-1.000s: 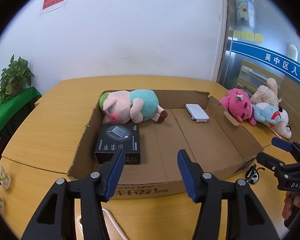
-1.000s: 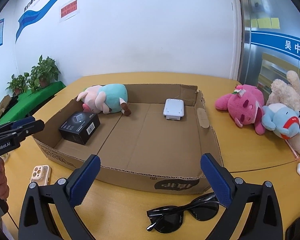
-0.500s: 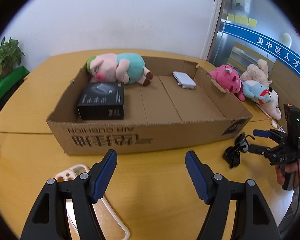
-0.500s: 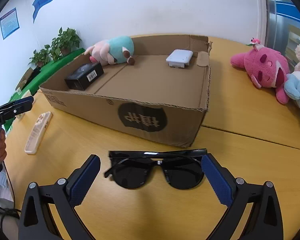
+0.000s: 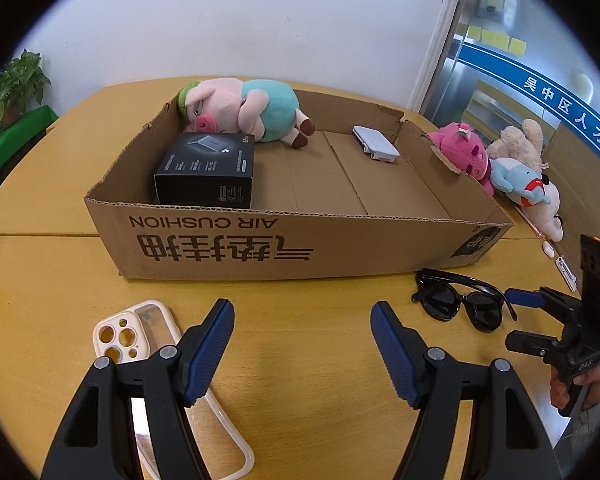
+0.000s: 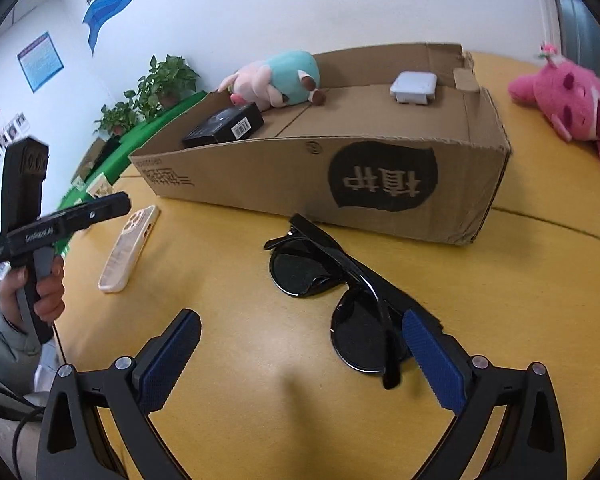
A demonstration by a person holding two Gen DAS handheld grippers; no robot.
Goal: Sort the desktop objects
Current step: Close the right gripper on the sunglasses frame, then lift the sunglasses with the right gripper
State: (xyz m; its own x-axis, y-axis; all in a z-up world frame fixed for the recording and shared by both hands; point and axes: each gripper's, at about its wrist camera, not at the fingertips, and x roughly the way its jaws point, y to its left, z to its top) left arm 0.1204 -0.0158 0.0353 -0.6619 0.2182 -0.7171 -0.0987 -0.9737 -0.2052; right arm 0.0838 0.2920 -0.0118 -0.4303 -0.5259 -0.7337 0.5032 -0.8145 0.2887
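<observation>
At the bottom of the left wrist view the left gripper (image 5: 302,344) stands open over bare table (image 5: 300,420), a phone case (image 5: 140,332) under its left finger. In the right wrist view the right gripper (image 6: 296,360) is spread wide with nothing clamped; the sunglasses (image 6: 332,280) lie at centre, one lens touching its right pad. Behind, a box (image 5: 260,248) holds a black carton (image 5: 206,172), a plush pig (image 5: 244,108) and a white device (image 5: 376,144). More plush toys (image 5: 508,164) sit at right.
</observation>
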